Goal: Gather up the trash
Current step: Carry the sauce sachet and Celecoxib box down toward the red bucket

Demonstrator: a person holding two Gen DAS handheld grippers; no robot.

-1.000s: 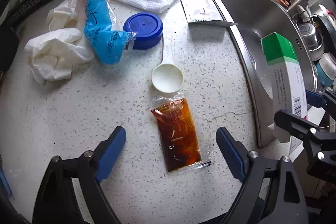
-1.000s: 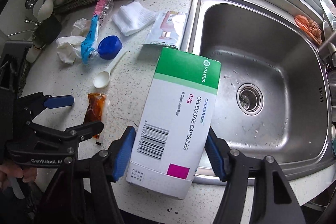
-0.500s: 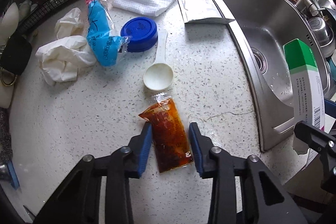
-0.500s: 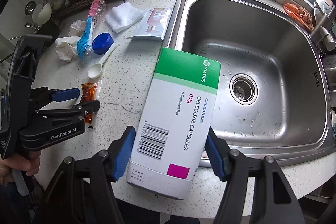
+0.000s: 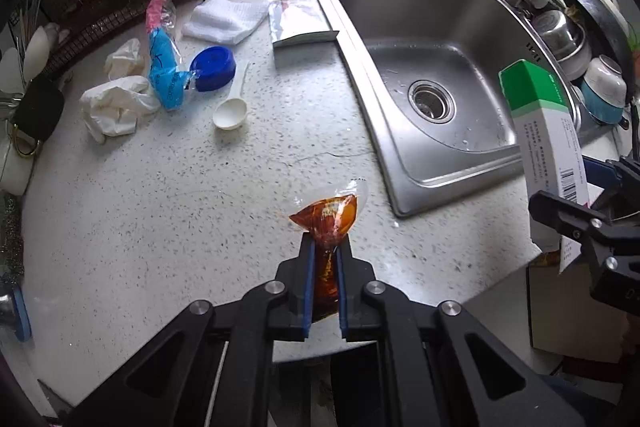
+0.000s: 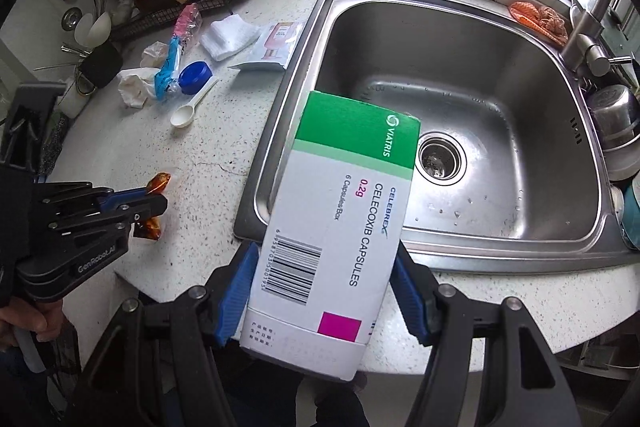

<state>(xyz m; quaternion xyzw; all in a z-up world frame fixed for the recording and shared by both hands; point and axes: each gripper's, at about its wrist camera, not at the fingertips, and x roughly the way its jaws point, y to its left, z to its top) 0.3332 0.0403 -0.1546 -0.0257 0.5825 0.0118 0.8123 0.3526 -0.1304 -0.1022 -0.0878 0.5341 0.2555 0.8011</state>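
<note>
filling the right half of both views is the steel sink [image 6: 460, 75], set in the white speckled counter [image 5: 160, 187]. its basin shows only the drain and some water drops.

next in size is the medicine box [image 6: 340, 227], white with a green top. in the right wrist view it stands in the lower middle of the frame, and the right gripper [image 6: 324, 291] is clamped on its two sides with the blue pads. in the left wrist view the same box [image 5: 540, 131] shows at the right edge of the frame, lifted over the counter edge.

in the upper left of the left wrist view lies a group of trash: a crumpled white tissue [image 5: 116, 103], a blue plastic bag [image 5: 166, 75] just beside it, a white folded cloth [image 5: 224, 19], a flat foil pouch [image 5: 298, 21] touching the sink rim, a blue lid [image 5: 214, 67] and a white plastic spoon [image 5: 232, 107] near the lid.

the smallest is the brown sauce packet [image 5: 330, 223]. the left gripper [image 5: 325, 267] is pressed together on it, in the lower middle of the frame, and the packet is up off the counter, its top bulging above the pads. in the right wrist view this gripper [image 6: 152, 199] is at the left edge, with the packet [image 6: 158, 183] sticking out above and below the pads.
</note>
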